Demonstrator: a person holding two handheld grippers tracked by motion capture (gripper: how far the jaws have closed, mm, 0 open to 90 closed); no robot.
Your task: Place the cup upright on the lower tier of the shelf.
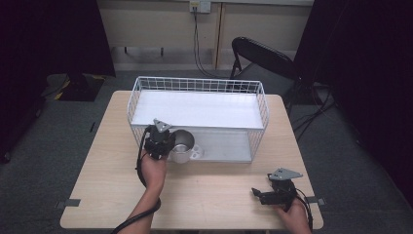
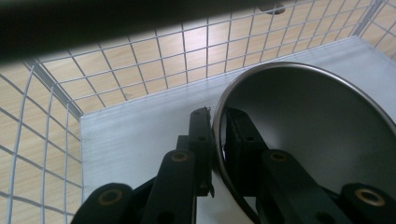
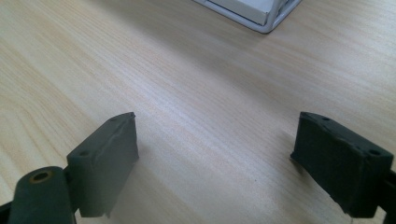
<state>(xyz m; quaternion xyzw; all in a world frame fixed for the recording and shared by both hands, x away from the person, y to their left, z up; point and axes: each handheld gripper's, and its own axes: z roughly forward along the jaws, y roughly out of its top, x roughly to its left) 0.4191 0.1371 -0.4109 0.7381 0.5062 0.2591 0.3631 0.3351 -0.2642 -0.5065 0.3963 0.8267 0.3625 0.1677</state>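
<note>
Tabletop (image 1: pixel 209 195): pale wood, carrying the wire basket toward its far edge.
Wire basket (image 1: pixel 197 85): white grid walls, pale flat floor inside; landmark for everything below.
Metal cup (image 1: pixel 182 146): steel, upright, open mouth up, standing inside the basket against its near wall, toward the near-left corner; small flat handle jutting out on the side away from that corner.
Left claw (image 2: pixel 215 140): reaching over the basket's near wall at the left end, clamped tight on the cup's rim, one jaw outside the wall of the cup, the other inside.
Right claw (image 3: pixel 215 154): low over bare wood well in front of the basket's near-right corner, jaws spread wide, gripping nothing; a basket corner just visible ahead in the right gripper view.
</note>
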